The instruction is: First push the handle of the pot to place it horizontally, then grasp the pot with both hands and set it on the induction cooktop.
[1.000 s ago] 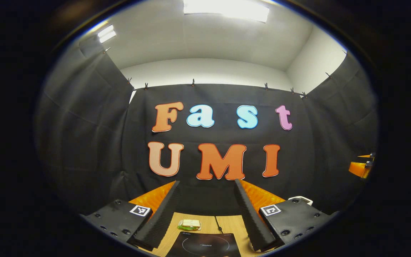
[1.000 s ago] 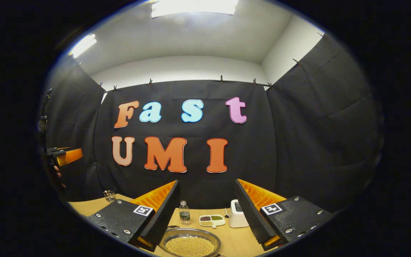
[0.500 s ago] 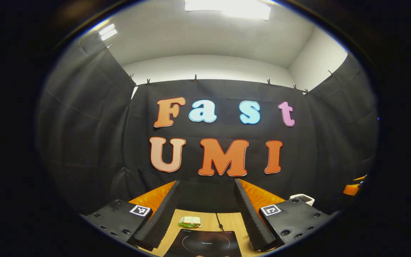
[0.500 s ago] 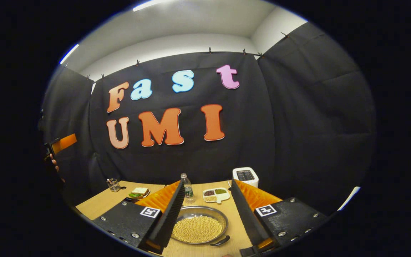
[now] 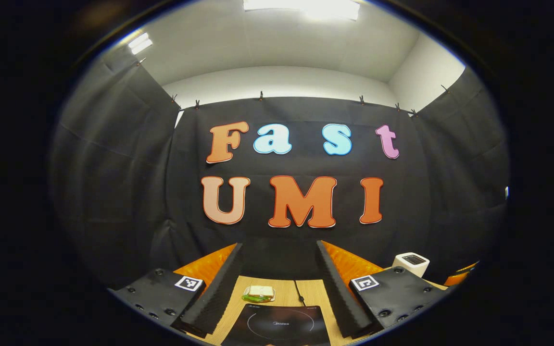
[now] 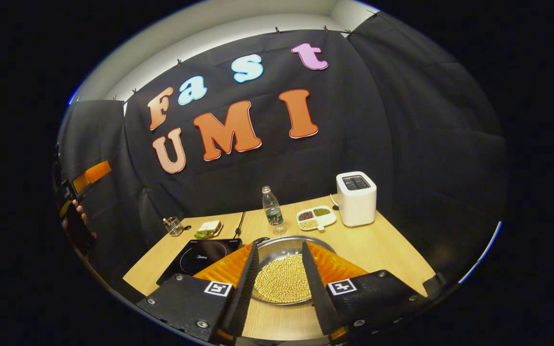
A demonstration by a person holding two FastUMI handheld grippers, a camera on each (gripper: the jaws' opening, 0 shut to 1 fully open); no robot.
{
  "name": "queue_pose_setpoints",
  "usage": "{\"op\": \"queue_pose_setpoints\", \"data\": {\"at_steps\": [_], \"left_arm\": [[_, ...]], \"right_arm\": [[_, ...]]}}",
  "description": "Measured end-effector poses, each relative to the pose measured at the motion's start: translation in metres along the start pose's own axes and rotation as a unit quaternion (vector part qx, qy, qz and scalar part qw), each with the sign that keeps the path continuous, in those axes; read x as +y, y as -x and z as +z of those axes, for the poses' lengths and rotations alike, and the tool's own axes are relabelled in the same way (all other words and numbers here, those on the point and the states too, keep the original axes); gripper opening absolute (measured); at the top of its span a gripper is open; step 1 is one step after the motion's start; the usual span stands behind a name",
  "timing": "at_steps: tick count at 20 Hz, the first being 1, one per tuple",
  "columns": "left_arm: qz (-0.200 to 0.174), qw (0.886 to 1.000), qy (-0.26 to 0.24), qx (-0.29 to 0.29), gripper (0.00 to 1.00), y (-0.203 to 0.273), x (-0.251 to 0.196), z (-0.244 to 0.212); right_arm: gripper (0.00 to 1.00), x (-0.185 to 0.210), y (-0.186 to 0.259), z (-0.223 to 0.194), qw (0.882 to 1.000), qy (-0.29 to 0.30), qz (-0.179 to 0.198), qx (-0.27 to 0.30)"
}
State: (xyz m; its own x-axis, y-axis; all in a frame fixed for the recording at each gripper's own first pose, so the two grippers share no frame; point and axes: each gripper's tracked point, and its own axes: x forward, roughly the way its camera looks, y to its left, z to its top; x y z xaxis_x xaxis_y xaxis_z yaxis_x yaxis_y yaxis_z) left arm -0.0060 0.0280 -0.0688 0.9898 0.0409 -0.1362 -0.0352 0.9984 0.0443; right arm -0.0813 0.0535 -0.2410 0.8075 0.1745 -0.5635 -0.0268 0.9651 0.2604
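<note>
In the right gripper view, the black glass induction cooktop lies near the wooden table's left edge. Just right, the round steel pot of yellow beans sits beneath the open-jawed right gripper. The left gripper is also spread, over the cooktop.

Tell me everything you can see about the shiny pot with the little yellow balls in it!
The pot is a wide, shallow, round pan that looks like shiny silver metal. It holds a heap of small pale yellow beans. It sits flat on the wooden table, just right of the black induction cooktop. The right gripper hangs open above it, its fingers hiding both sides. A small dark piece shows at the far rim, perhaps a handle.
</note>
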Motion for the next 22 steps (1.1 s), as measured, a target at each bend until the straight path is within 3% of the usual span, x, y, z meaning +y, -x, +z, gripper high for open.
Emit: {"op": "queue_pose_setpoints", "data": {"at_steps": [3,6,9,13,19,22], "left_arm": [[0.009,1.0,-0.002,0.002,0.97,-0.005,0.006,-0.002],[0.011,1.0,-0.003,0.006,0.96,-0.006,0.007,-0.006],[0.01,1.0,0.0,0.01,0.96,-0.012,0.009,-0.01],[0.014,1.0,-0.002,0.019,0.96,-0.018,0.012,-0.02],[0.018,1.0,0.002,0.025,0.96,-0.025,0.016,-0.024],[0.02,0.999,0.004,0.028,0.96,-0.026,0.018,-0.029]], "right_arm": [[0.48,0.002,-0.008,-0.025,0.999,-0.008,0.009,0.034],[0.46,0.001,-0.013,-0.05,0.997,-0.013,0.013,0.07],[0.35,0.005,-0.016,-0.07,0.994,-0.03,0.02,0.098],[0.18,0.009,-0.02,-0.096,0.988,-0.059,0.026,0.143],[0.12,0.014,-0.022,-0.123,0.977,-0.094,0.034,0.189],[0.0,0.02,-0.021,-0.138,0.969,-0.118,0.05,0.21]]}}
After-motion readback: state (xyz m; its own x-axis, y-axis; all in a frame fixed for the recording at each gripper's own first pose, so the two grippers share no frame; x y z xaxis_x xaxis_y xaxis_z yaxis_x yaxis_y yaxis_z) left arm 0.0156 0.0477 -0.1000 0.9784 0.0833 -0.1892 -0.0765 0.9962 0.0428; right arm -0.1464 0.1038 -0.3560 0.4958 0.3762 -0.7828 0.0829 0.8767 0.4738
